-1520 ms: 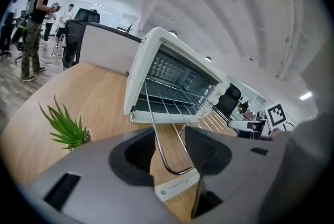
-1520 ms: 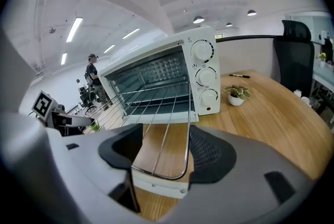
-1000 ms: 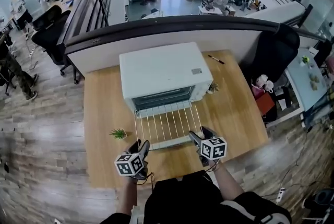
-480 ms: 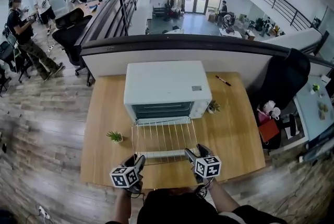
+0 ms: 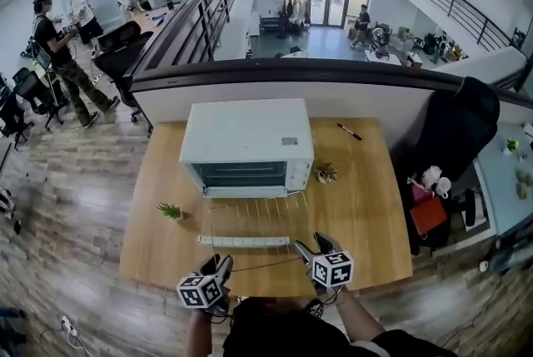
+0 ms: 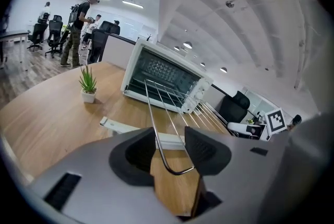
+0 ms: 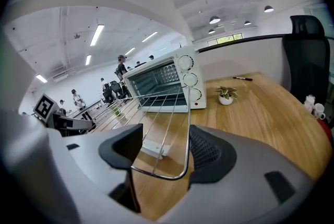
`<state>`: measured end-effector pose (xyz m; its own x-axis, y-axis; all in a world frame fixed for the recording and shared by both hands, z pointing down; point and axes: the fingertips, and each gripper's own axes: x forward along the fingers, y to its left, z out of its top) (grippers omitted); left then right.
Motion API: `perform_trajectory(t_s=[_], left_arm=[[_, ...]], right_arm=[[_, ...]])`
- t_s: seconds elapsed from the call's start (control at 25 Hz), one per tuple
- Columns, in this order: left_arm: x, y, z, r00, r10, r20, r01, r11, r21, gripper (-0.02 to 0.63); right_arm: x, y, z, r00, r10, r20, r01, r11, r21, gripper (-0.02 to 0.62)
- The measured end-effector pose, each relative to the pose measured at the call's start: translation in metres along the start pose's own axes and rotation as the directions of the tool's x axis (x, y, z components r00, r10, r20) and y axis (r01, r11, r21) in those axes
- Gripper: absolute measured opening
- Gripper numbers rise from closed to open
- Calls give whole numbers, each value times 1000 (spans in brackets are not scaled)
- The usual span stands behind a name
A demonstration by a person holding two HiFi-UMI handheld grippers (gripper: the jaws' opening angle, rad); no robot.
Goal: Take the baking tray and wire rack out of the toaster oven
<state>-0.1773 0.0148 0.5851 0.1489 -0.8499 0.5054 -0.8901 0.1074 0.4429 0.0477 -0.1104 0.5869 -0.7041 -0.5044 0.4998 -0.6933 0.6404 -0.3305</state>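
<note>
The white toaster oven (image 5: 246, 135) stands at the back of the wooden table (image 5: 375, 222) with its door folded down; the door's white handle (image 5: 244, 241) lies in front. The wire rack (image 5: 258, 218) hangs level over the door, its far edge just outside the oven mouth. My left gripper (image 5: 218, 262) is shut on the rack's near left corner (image 6: 156, 108), and its wire spans the gap from pad to pad (image 6: 169, 147). My right gripper (image 5: 306, 247) is shut on the near right corner (image 7: 167, 108) in the same way (image 7: 164, 147). No baking tray shows in any view.
A small potted plant (image 5: 170, 211) stands left of the door, another (image 5: 325, 173) sits by the oven's right front corner. A pen (image 5: 349, 131) lies at the back right. A black chair (image 5: 454, 131) is beyond the table's right edge. Several people stand far left.
Both grippers have drawn back toward the table's near edge, and the rack has slid out of the oven with them. Its far edge is now outside the oven mouth.
</note>
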Motion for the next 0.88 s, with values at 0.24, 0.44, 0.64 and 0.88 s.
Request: perform_trajectory(t_s=[0.24, 0.44, 0.64, 0.88], left_arm=[[19, -55, -30, 1000, -19, -17, 19, 1000, 19, 186], [54, -111, -62, 997, -65, -49, 67, 997, 41, 186], [86, -166, -88, 990, -123, -76, 127, 990, 54, 184], [120, -217, -127, 974, -171, -146, 183, 980, 73, 186]], right_arm=[[-44, -51, -16, 1000, -25, 7, 25, 1000, 12, 287], [-85, -111, -36, 997, -77, 18, 76, 996, 41, 287], [-133, -164, -51, 988, -153, 29, 151, 987, 62, 288], [-175, -219, -82, 974, -228, 7, 226, 967, 114, 288]])
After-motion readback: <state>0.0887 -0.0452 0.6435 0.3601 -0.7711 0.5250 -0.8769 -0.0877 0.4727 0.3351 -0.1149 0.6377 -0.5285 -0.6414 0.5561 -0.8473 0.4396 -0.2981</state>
